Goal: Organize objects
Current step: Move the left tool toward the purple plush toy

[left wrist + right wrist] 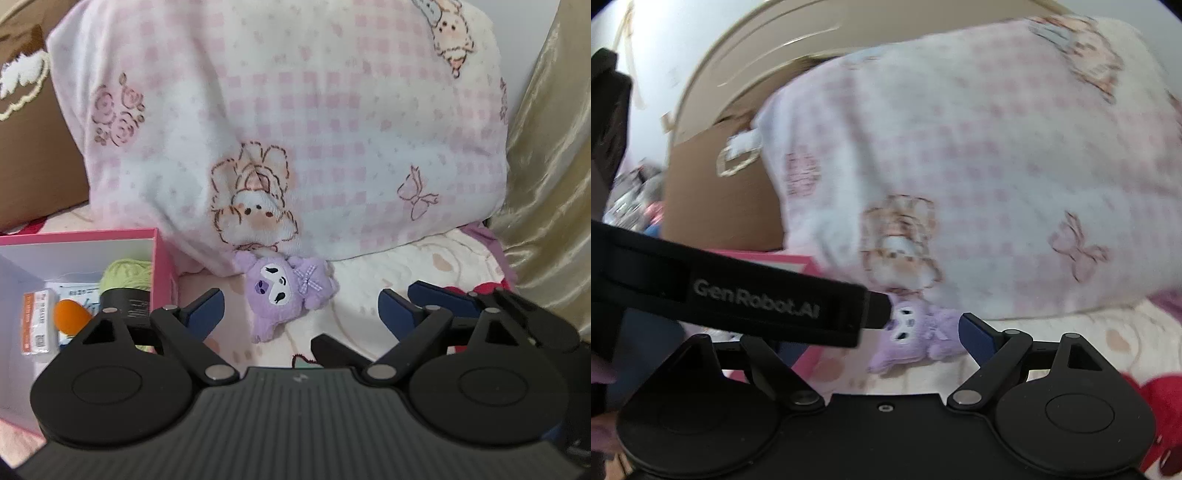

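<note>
Left gripper (301, 310), jaws wide and empty, faces a purple plush toy (286, 291) beside a pink box (162, 266); likely next, closing on it. Right gripper (886, 332), jaws also wide, hovers nearby.

Soft, even daylight fills both views, with no hard shadows. The left wrist view is sharp; the gold curtain (550, 177) at three o'clock shows a mild sheen. The right wrist view is smeared by motion blur, so the pillow (979, 166) print is fuzzy. Both bend at the edges, with dark corners at eleven and one o'clock.
</note>
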A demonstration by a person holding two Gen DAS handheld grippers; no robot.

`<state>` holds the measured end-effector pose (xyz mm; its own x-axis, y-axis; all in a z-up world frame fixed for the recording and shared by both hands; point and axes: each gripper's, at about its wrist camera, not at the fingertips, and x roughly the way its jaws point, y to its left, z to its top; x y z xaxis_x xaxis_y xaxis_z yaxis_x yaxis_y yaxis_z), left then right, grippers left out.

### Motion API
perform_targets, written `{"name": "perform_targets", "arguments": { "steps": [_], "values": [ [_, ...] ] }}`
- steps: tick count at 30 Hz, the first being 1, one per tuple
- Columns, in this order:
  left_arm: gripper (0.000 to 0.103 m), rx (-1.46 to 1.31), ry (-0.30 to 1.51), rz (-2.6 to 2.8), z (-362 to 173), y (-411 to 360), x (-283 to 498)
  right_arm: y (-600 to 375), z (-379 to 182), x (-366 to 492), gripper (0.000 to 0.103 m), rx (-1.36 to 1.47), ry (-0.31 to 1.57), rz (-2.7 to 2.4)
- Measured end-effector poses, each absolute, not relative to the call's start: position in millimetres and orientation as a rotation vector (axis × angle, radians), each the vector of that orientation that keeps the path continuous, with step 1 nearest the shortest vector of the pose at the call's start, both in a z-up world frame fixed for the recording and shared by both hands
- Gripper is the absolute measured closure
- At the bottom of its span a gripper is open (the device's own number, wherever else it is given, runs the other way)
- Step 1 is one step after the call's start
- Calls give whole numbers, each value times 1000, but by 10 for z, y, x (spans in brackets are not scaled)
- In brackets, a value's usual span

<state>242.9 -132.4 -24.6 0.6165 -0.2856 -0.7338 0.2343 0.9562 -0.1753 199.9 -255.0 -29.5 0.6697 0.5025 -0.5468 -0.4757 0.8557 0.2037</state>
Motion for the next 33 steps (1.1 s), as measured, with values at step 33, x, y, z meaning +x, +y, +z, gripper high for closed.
{"name": "perform_targets", "arguments": {
  "steps": [33],
  "values": [
    [42, -128, 983, -264, -1539, -1315, 3135, -2285, -1469, 2869, 12, -80, 749, 597]
  ]
}}
